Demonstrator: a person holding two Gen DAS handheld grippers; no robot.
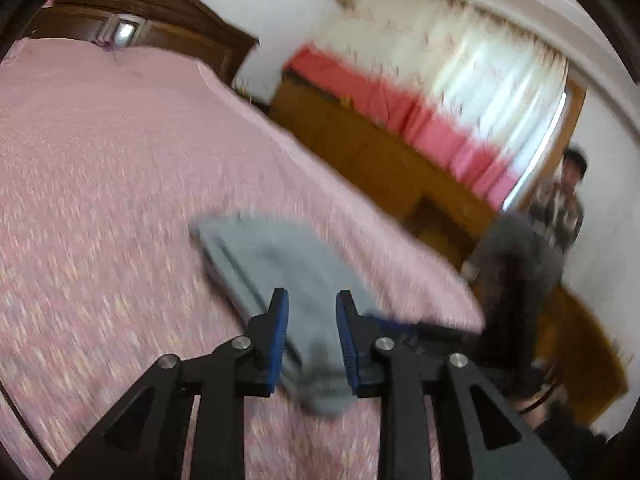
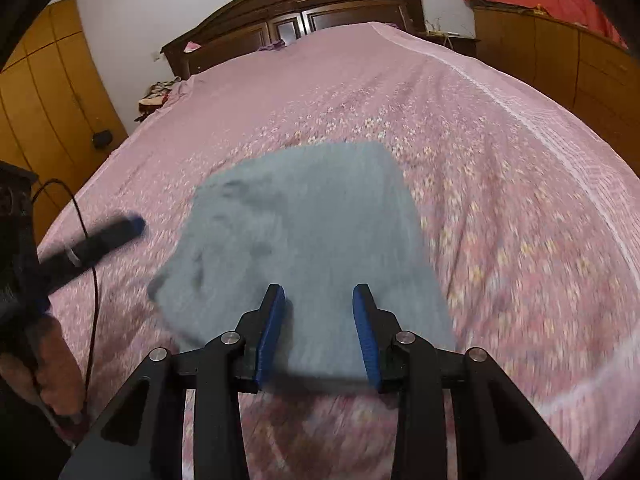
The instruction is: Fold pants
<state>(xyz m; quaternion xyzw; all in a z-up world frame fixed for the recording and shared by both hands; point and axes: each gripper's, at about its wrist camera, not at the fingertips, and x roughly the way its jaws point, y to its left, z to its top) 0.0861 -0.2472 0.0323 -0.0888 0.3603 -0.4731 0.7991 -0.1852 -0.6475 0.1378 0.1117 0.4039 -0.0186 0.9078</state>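
The grey pants (image 2: 304,240) lie folded into a compact bundle on the pink floral bedspread (image 2: 480,160). They also show in the left wrist view (image 1: 280,264), blurred. My right gripper (image 2: 319,296) is open and empty, its blue pads just above the near edge of the bundle. My left gripper (image 1: 312,300) is open and empty over the bundle's end. In the right wrist view, one blue-tipped finger of the left gripper (image 2: 116,232) shows at the left, apart from the pants.
A dark wooden headboard (image 2: 296,12) stands at the far end of the bed. Wooden cabinets (image 2: 560,60) with red cloth (image 1: 400,108) run along the right. A person (image 1: 560,200) stands by the curtained window (image 1: 480,64). A black cable (image 2: 94,300) hangs at the left.
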